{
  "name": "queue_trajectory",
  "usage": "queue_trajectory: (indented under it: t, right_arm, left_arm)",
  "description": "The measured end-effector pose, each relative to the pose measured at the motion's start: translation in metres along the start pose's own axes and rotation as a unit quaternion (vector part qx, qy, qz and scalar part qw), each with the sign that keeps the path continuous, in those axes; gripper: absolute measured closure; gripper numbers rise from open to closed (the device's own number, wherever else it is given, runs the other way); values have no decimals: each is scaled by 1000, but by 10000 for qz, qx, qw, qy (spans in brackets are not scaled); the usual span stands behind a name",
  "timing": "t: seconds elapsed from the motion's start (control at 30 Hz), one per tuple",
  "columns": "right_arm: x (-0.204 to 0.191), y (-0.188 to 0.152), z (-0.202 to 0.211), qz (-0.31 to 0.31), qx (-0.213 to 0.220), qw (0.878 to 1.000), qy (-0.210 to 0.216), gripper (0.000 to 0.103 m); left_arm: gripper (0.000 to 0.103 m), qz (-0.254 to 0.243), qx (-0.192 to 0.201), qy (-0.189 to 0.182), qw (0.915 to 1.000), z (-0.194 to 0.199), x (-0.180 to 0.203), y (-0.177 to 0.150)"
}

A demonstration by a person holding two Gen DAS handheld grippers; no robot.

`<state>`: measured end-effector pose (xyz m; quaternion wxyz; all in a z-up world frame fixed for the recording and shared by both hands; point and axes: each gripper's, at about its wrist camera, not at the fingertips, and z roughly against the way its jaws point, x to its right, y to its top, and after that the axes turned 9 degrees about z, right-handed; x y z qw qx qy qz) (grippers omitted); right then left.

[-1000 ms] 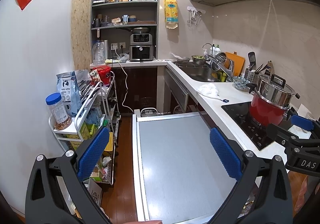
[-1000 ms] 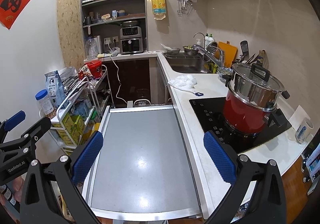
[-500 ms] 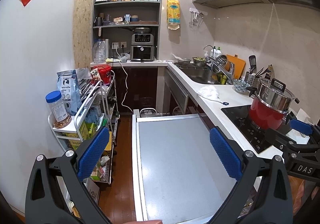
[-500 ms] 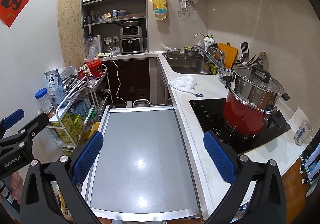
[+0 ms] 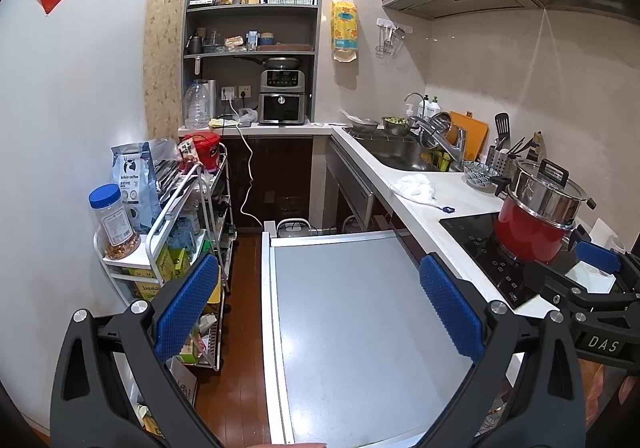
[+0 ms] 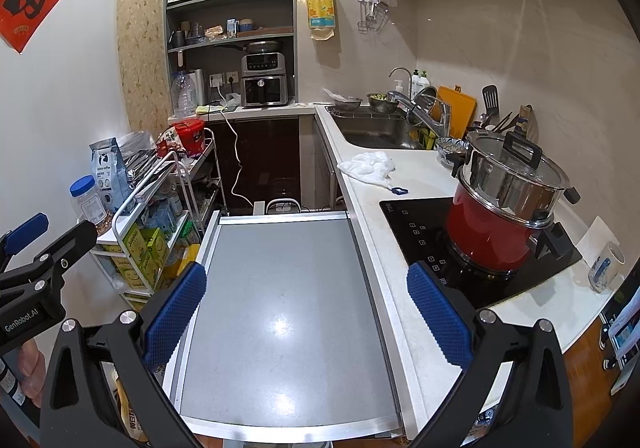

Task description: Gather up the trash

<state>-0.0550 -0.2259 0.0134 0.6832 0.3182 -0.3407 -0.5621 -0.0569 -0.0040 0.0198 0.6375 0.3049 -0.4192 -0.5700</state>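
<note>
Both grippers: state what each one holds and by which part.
Nothing is held. The left gripper and the right gripper both stand open above the grey table.

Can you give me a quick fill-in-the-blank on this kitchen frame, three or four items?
1. The red pot on the induction cooktop carries a steel ____ on top.
2. The crumpled white cloth lies on the counter between the cooktop and the ____.
3. Both the left tool and the right tool are ____, holding nothing.
4. The jar on the cart has a ____ lid.

Missing: steamer; sink; open; blue
</note>
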Motion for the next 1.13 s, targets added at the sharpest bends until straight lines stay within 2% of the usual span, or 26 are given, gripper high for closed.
queue_trajectory:
  t: [0.47, 0.83, 0.93, 1.13]
  right_arm:
    - [1, 0, -2, 36, -21, 10000, 25, 4]
    - [2, 0, -4, 25, -18, 10000, 58, 4]
    - [2, 0, -4, 33, -15, 10000, 47, 4]
    - [3, 0, -5, 13, -29, 10000, 47, 4]
  left_arm:
    - [2, 27, 81, 135, 9999, 1, 4, 4]
    - [2, 134, 79, -18, 9999, 0, 1, 6]
    - [2, 106, 168, 56, 9998, 0, 2, 6]
    - [2, 127, 24, 54, 9999, -4, 2, 3]
